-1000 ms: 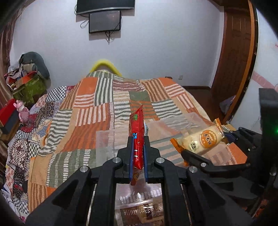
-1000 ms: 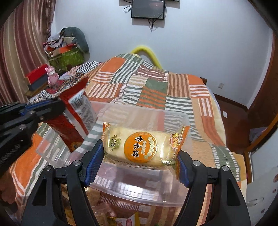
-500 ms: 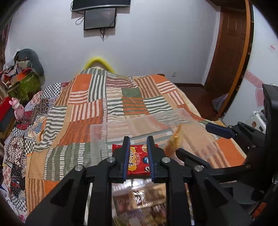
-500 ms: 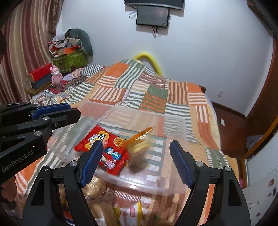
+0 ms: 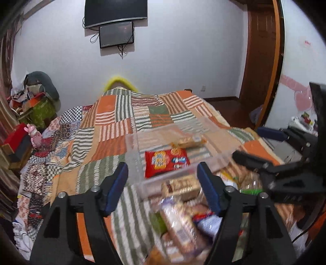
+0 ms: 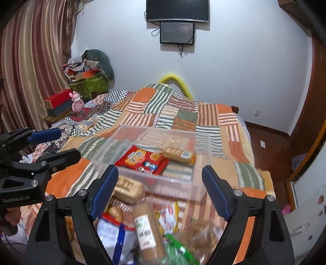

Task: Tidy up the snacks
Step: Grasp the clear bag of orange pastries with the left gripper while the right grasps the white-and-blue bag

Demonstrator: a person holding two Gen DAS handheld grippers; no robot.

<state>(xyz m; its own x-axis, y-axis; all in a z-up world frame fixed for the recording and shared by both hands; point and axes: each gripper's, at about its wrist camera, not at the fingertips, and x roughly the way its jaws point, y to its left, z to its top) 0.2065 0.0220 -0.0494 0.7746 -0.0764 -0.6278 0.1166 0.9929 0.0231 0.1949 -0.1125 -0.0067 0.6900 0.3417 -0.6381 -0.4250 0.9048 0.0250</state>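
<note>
A clear plastic box [image 5: 134, 163] [image 6: 203, 142] sits on the patchwork bed. Inside it lie a red snack packet [image 5: 166, 162] [image 6: 142, 160] and a yellow-orange cake packet [image 5: 188, 140] [image 6: 179, 155]. My left gripper [image 5: 162, 183] is open and empty, just short of the box's near wall. My right gripper [image 6: 160, 187] is open and empty too, over the near wall. A blurred pile of loose snacks [image 5: 181, 216] [image 6: 146, 224] lies below both grippers. The left gripper shows at the left of the right wrist view [image 6: 49, 144], the right gripper at the right of the left wrist view [image 5: 262, 146].
The striped patchwork blanket [image 5: 114, 118] covers the bed. Boxes and a pink toy [image 6: 76, 103] stand along the left side by the curtain. A wooden door [image 5: 258, 57] and floor lie to the right. A TV [image 6: 177, 10] hangs on the far wall.
Both grippers opened and let go: the red packet and the cake packet dropped into the clear box. Both grippers have since pulled back toward the snack pile.
</note>
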